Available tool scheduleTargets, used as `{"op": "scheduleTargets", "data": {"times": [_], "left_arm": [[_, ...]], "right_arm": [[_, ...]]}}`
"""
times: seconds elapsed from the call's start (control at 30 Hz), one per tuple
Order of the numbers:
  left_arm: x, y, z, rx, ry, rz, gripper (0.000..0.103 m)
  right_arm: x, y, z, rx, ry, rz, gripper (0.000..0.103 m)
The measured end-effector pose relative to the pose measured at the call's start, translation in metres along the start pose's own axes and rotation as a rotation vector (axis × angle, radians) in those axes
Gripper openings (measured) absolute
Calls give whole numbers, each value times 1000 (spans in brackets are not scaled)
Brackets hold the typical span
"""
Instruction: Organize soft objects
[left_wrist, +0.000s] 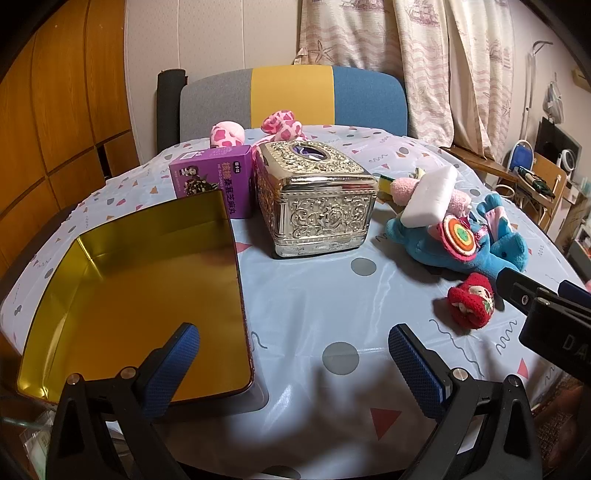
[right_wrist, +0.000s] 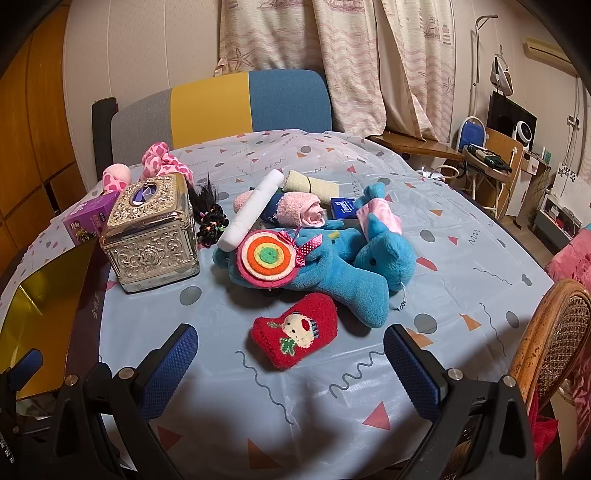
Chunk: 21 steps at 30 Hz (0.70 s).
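Soft toys are lying in a heap at the right of the left wrist view, on the patterned tablecloth (left_wrist: 303, 295). I am seeing the blue plush (left_wrist: 461, 247) stretching its long axis from centre right toward the right edge, with a white sponge block (left_wrist: 430, 199) leaning across its top, tilted from lower left to upper right. A red knitted pouch (left_wrist: 471, 304) is sitting apart, just below the plush. My left gripper (left_wrist: 293, 363) is hovering with its blue pads (left_wrist: 173, 365) spread wide apart, gripping nothing, over the rim of the gold tin (left_wrist: 147, 295) in the lower left. A silver tissue box (left_wrist: 317, 203) is standing at centre, a purple carton (left_wrist: 214, 177) just left of it. The other gripper's black body is poking in at the right edge.

In the right wrist view, the blue plush (right_wrist: 347, 266) is lying at centre, its long axis running from upper left to lower right. The red knitted pouch (right_wrist: 295, 334) is resting just below it, slanting from lower left to upper right, embroidered face upward. My right gripper (right_wrist: 290, 363) is sitting with its fingers wide apart and empty, the pouch lying between them and slightly beyond. The silver tissue box (right_wrist: 151, 236) is standing at centre left.
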<state>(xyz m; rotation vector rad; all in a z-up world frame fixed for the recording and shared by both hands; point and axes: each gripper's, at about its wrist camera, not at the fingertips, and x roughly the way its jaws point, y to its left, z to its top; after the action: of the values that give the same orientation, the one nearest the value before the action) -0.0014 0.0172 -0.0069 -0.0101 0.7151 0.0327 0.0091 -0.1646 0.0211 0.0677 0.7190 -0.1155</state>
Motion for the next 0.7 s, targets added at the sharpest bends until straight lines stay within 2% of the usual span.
{"op": "scheduleTargets", "data": {"times": [0.7], "left_arm": [[0,-1,-1,1,9,1,103]], "right_arm": [[1,0,-1,0,3,0,103]]}}
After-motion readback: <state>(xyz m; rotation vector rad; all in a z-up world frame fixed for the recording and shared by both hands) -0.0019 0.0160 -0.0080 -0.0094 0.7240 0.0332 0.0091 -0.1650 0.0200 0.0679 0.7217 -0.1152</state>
